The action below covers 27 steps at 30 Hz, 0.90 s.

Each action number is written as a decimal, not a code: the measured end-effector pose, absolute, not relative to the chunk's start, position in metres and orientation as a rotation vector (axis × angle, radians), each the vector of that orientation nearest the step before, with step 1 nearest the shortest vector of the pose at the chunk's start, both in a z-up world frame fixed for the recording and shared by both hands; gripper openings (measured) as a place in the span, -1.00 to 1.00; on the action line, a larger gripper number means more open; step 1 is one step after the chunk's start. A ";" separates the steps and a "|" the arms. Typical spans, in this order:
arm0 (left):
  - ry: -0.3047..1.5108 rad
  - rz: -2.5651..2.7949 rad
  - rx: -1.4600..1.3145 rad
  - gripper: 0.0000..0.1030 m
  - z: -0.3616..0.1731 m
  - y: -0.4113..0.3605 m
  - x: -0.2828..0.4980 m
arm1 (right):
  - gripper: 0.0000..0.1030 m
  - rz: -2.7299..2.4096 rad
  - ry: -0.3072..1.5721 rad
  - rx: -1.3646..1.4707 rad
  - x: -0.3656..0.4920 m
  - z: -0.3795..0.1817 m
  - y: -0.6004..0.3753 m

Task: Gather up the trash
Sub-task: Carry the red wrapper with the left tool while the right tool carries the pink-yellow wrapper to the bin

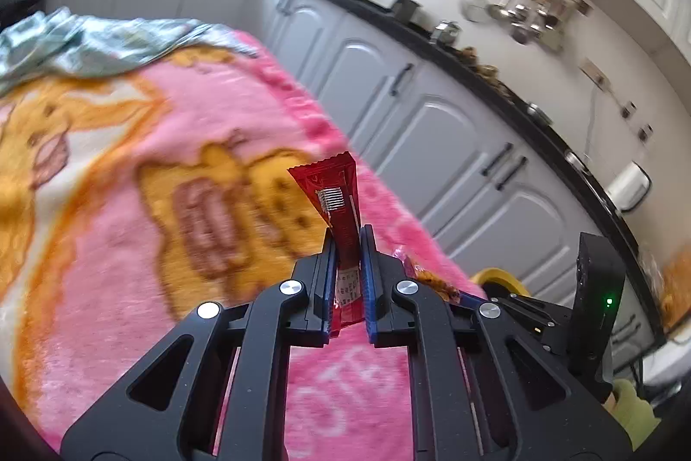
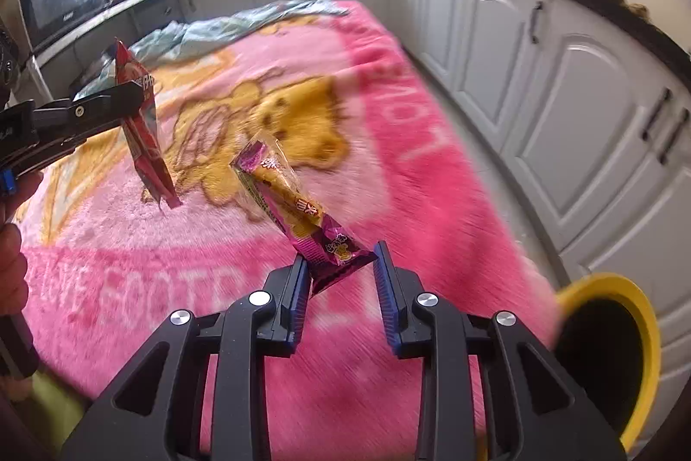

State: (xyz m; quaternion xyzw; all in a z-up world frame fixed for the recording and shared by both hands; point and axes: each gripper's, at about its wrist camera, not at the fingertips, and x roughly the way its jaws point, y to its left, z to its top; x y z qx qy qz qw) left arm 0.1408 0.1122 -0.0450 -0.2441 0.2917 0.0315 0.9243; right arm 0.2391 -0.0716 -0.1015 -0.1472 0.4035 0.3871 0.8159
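Note:
My left gripper (image 1: 348,240) is shut on a red snack wrapper (image 1: 334,197) and holds it upright above the pink blanket (image 1: 129,167). The same wrapper (image 2: 144,132) and left gripper (image 2: 129,93) show at the left of the right wrist view. My right gripper (image 2: 343,262) pinches the lower end of a purple and yellow snack wrapper (image 2: 293,201), which sticks up and to the left over the blanket (image 2: 432,201). Its jaws stand fairly wide, with the wrapper touching both pads. A yellow-rimmed bin (image 2: 613,340) with a dark inside stands at the lower right.
The pink cartoon blanket covers a table, with a crumpled teal cloth (image 2: 242,24) at its far end. White kitchen cabinets (image 2: 561,106) and a dark counter run along the right. The right gripper body (image 1: 596,288) and the yellow bin rim (image 1: 496,277) show in the left wrist view.

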 end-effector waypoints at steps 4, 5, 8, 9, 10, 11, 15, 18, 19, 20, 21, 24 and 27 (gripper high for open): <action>0.589 -0.004 -0.463 -0.88 -0.032 0.083 0.151 | -0.46 0.760 0.825 -0.285 0.232 -0.086 -0.116; 0.587 -0.019 -0.452 -0.88 -0.029 0.076 0.153 | -0.46 0.746 0.818 -0.281 0.230 -0.083 -0.126; 0.585 -0.072 -0.421 -0.88 -0.023 0.052 0.161 | -0.46 0.705 0.803 -0.256 0.227 -0.076 -0.156; 0.586 -0.088 -0.408 -0.88 -0.021 0.043 0.163 | -0.46 0.687 0.798 -0.249 0.227 -0.074 -0.166; 0.586 -0.105 -0.398 -0.88 -0.019 0.035 0.166 | -0.46 0.666 0.797 -0.237 0.227 -0.072 -0.179; 0.586 -0.120 -0.387 -0.88 -0.017 0.027 0.168 | -0.46 0.653 0.795 -0.227 0.228 -0.070 -0.187; 0.582 -0.164 -0.354 -0.88 -0.011 0.002 0.174 | -0.46 0.586 0.771 -0.188 0.232 -0.061 -0.221; 0.581 -0.196 -0.332 -0.88 -0.007 -0.012 0.178 | -0.46 0.546 0.754 -0.158 0.233 -0.055 -0.244; 0.580 -0.205 -0.324 -0.88 -0.006 -0.018 0.181 | -0.46 0.524 0.745 -0.149 0.233 -0.053 -0.254; 0.580 -0.214 -0.317 -0.88 -0.005 -0.024 0.183 | -0.46 0.511 0.743 -0.141 0.234 -0.051 -0.261; 0.578 -0.226 -0.308 -0.88 -0.004 -0.032 0.185 | -0.46 0.500 0.741 -0.134 0.233 -0.050 -0.265; 0.573 -0.262 -0.276 -0.88 -0.002 -0.053 0.193 | -0.46 0.458 0.734 -0.115 0.235 -0.047 -0.284; 0.573 -0.297 -0.253 -0.88 -0.002 -0.075 0.200 | -0.46 0.414 0.731 -0.092 0.236 -0.046 -0.304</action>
